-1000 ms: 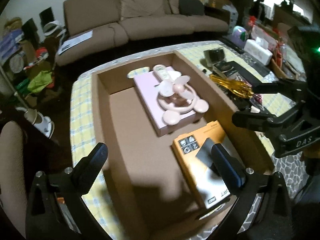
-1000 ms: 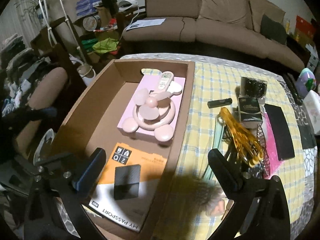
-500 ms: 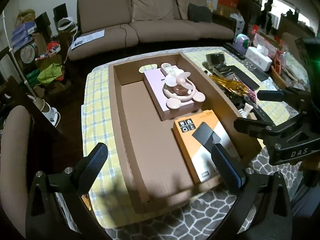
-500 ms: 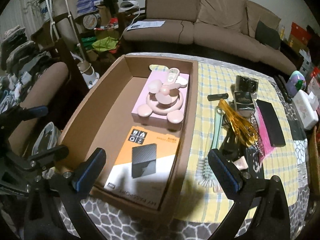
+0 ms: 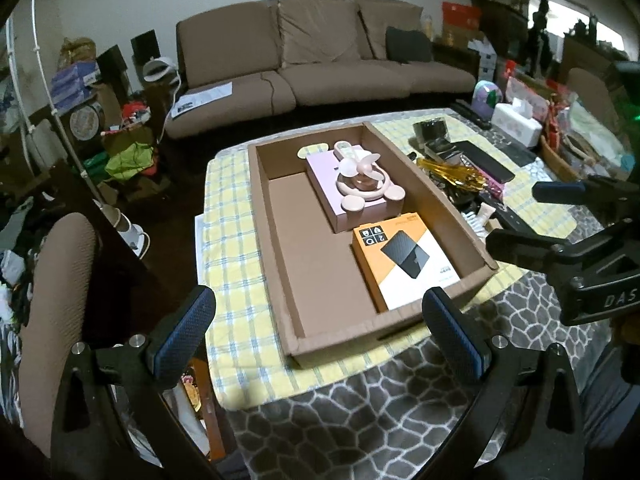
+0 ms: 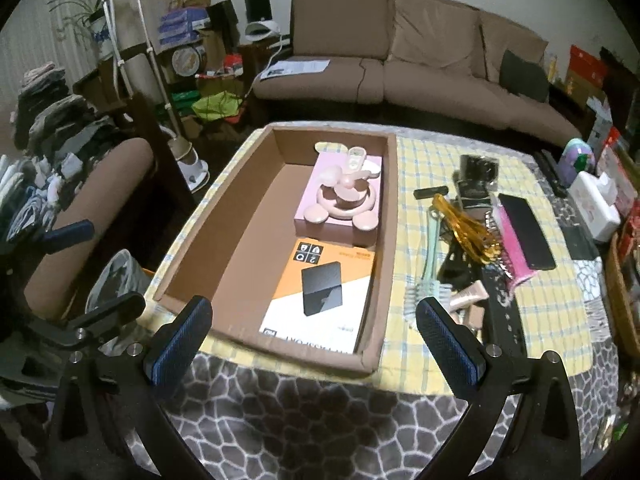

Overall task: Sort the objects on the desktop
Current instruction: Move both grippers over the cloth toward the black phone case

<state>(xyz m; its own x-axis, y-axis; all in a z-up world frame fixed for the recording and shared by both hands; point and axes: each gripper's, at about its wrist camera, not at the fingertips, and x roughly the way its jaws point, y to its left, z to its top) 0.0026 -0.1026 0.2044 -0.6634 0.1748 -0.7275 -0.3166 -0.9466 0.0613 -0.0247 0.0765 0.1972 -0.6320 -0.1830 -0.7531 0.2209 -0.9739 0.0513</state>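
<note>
Both my claws empty, sorting partly done.

My left gripper (image 5: 318,332) and right gripper (image 6: 314,338) hang spread wide, holding nothing, back from the cardboard box's (image 6: 384,240) near edge. Inside it lie the orange hard-drive box (image 6: 320,292), pink box (image 6: 340,208) and pink fan (image 6: 346,200); brushes and clutter (image 6: 476,240) beside it remain unsorted, I judge.

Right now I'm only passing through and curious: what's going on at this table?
Someone is sorting desk clutter into a cardboard box. Both the left gripper and the right gripper are open and hold nothing, hovering near the box's near end. Inside lie an orange hard-drive package and a pink box with a small pink fan on it. A pile of loose items sits on the table right of the box.
</note>
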